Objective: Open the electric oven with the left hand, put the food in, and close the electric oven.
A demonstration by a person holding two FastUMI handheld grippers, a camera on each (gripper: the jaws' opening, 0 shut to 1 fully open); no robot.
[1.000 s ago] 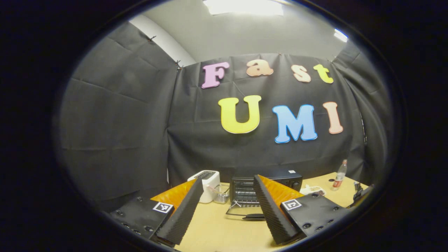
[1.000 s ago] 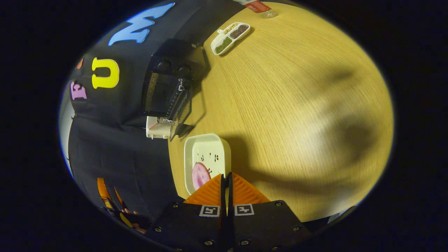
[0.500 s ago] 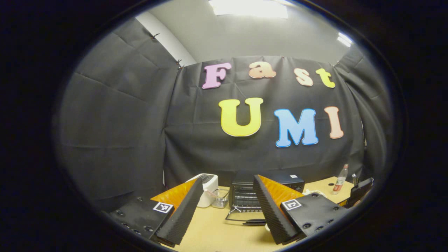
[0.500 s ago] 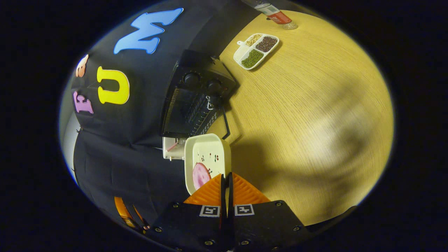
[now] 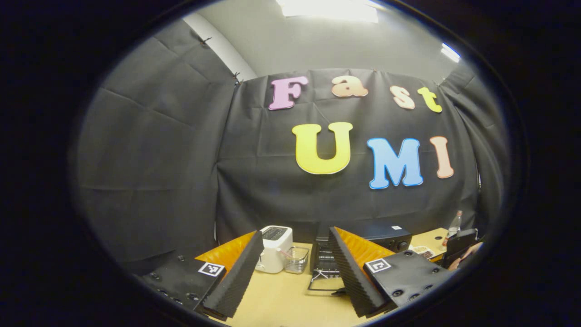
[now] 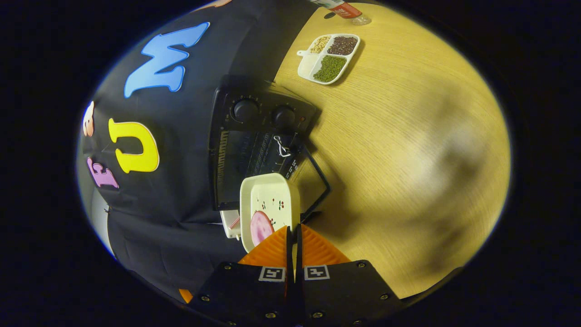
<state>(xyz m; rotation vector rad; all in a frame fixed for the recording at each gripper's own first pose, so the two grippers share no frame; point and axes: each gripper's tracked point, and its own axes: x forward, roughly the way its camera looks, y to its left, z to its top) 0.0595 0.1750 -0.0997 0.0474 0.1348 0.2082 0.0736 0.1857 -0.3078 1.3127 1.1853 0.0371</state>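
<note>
Wood table [image 6: 408,136] | oven [image 6: 254,136] door down, done | right gripper [image 6: 293,236] pinching dish [image 6: 268,200] rim, near mouth | left gripper [image 5: 295,272] open, empty | left: insert, close

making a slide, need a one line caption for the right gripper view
Right gripper, shut on the rim of a white dish with a pink food slice, carries it toward the open electric oven.

This was a staged recording booth, not a real kitchen. Creased black cloth walls [image 5: 154,172] were pinned up around a pale wood-grain tabletop [image 6: 408,150]. Kitchen props stood along the back: a small black electric oven [image 6: 258,136], a white toaster [image 5: 274,249], a white divided dish of dried beans [image 6: 330,58]. A ceiling light panel [image 5: 329,8] glowed overhead.
</note>
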